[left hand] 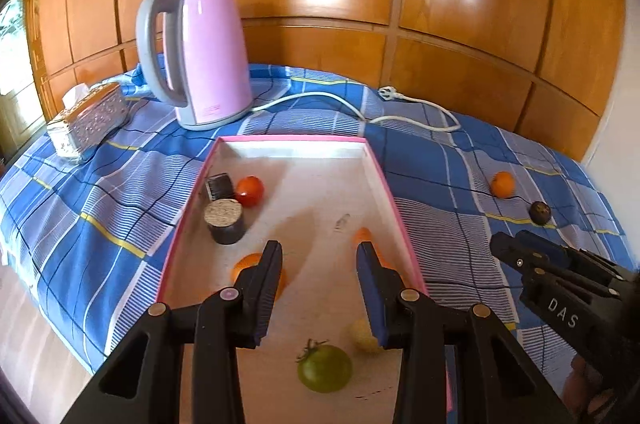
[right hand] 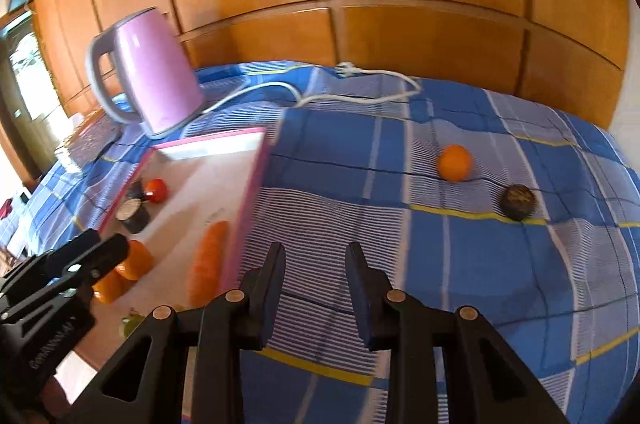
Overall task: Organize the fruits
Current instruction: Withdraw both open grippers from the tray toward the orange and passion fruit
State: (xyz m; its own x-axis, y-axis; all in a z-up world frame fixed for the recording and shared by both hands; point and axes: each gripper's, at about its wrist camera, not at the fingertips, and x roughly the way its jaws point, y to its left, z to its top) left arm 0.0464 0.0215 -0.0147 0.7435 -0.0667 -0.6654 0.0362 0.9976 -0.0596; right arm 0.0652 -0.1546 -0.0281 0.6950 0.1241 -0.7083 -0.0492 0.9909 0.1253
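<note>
The left gripper hung over the near end of a shallow pink-rimmed tray, angled down, its black jaws standing apart with nothing between them. The right gripper pointed down over the cloth just right of the tray, its jaws also showing a narrow gap and holding nothing.

Nearest in the tray lay a round green tomato with a stem, smooth-skinned, and beside it a pale yellow fruit, partly hidden by the left gripper's finger. Further in, an orange fruit sat by the tray's left wall, half behind the other finger. A long, tapered carrot lay along the tray's right wall. Toward the far left corner stood a short dark cylinder with a speckled pale top, a dark block behind it, and a glossy red tomato touching them.

The tray rested on a blue, white and yellow checked cloth, wrinkled in places. On the cloth, well to the right of the tray, a round orange sat near a dark, rough-topped round fruit.

Beyond the tray's far edge stood a pink kettle with a grey handle, its white cord trailing right. A patterned tissue box lay at the far left corner. Glossy wooden panels rose behind.
</note>
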